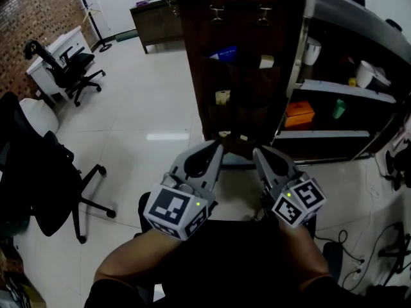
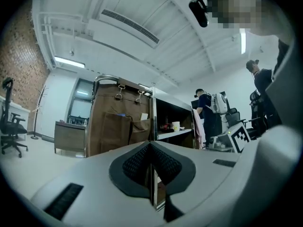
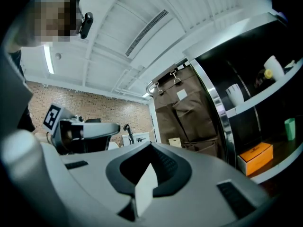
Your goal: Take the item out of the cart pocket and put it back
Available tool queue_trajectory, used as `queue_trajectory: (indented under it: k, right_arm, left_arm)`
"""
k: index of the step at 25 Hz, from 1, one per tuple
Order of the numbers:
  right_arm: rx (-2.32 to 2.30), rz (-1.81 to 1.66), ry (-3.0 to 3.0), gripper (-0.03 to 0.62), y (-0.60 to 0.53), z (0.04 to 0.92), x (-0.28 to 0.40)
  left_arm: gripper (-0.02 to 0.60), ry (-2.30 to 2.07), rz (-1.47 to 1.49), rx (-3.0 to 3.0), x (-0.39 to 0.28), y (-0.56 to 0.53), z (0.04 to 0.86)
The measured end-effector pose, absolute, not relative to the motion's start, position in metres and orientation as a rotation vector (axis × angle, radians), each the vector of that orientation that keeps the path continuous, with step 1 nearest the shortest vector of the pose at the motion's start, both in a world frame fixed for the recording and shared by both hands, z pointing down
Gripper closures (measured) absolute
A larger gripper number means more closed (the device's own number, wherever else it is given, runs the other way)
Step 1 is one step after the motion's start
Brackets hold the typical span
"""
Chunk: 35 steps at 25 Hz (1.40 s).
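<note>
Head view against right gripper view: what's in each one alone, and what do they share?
Only the head view: the tiled floor and a blue item in an upper pocket of the brown pocket panel. Only the right gripper view: the ceiling vent and a close look at the right gripper, shut and empty. Both: that panel, the orange box and green cup on the shelves, and the left gripper, also shut.
</note>
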State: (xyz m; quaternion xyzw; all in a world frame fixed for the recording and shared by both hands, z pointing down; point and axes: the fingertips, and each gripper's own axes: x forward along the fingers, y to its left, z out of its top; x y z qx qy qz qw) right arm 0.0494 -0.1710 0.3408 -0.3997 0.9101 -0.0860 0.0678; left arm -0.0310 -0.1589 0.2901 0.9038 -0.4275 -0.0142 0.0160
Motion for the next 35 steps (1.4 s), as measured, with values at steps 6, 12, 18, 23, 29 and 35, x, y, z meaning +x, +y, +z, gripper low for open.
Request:
queue_trajectory:
  k: [6, 12, 18, 23, 29, 35]
  right_arm:
    - [-1.201, -0.246, 2.754, 0.582, -0.168, 0.34, 0.046]
    - [-1.225, -0.205, 2.778, 0.582, -0.165, 0.341, 0.042]
    - [-1.251, -0.188, 2.815, 0.582, -0.166, 0.348, 0.035]
    - [-1.258, -0.191, 2.827, 0.583, -0.165, 0.351, 0.035]
    - [-1.247, -0.202, 2.824, 0.583, -0.163, 0.352, 0.034]
    - [-1.27, -0.221, 2.82, 0.583, -0.167, 0.358, 0.035]
  left_arm:
    - [0.581, -1.367, 0.054, 2.833, -0.023, -0.144, 0.334]
    - [0.581, -1.39, 0.048, 2.801, -0.031, -0.154, 0.355]
    - [0.581, -1.329, 0.024, 2.755, -0.027, -0.157, 0.37]
    - [0.581, -1.329, 0.024, 2.761, -0.027, -0.157, 0.372]
    - [0.581, -1.346, 0.034, 2.787, -0.027, -0.157, 0.369]
    - [0.581, -1.342, 0.036, 2.794, -0.027, -0.158, 0.37]
